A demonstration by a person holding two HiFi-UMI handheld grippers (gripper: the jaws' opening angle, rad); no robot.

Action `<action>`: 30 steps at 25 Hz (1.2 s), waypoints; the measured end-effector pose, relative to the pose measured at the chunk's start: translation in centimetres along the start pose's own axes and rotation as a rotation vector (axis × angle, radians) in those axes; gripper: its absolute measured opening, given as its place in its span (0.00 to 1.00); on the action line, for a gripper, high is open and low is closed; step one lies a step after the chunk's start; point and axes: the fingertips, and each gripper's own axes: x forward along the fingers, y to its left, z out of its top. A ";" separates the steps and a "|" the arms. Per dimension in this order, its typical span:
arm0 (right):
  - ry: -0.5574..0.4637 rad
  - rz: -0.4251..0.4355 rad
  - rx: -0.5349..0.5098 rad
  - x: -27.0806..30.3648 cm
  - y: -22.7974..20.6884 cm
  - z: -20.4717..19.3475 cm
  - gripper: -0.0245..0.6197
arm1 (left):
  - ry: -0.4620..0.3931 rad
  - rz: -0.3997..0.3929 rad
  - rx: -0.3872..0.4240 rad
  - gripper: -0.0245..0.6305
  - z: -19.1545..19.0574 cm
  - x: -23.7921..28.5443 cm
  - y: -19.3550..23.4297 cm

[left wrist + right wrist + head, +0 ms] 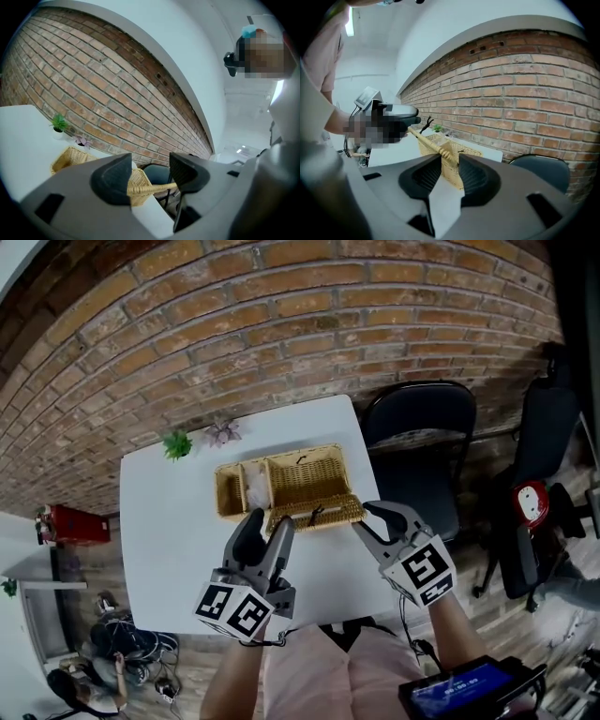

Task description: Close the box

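Note:
A woven wicker box (305, 474) stands open on the white table (169, 521). Its lid (314, 514) hangs at the near side, facing me. My right gripper (370, 518) is at the lid's right end. In the right gripper view its jaws (450, 166) are pinched on the lid's rim (433, 145). My left gripper (265, 521) is at the lid's left end. In the left gripper view its jaws (150, 176) stand wide, with the lid's edge (152, 189) lying between them and the pads not pressing on it.
Two small potted plants (176, 443) (223, 433) stand at the table's far edge by the brick wall. A black chair (417, 427) is at the table's right side. A red object (75, 524) sits on the floor at the left.

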 end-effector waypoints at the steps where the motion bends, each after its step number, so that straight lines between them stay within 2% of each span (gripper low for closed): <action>1: -0.001 -0.003 -0.002 0.1 -0.1 0.1 0.22 | 0.001 0.001 0.011 0.43 -0.1 0.0 0.0; 6: -0.022 -0.018 0.003 0.7 -1.0 1.2 0.21 | 0.003 0.013 0.067 0.43 0.1 -0.1 0.3; 19: -0.051 -0.041 0.012 2.8 -3.3 2.8 0.20 | 0.004 0.037 0.077 0.43 0.4 0.4 1.8; 30: -0.054 -0.059 0.036 4.5 -5.2 3.3 0.20 | 0.017 0.043 0.123 0.43 0.7 1.6 2.6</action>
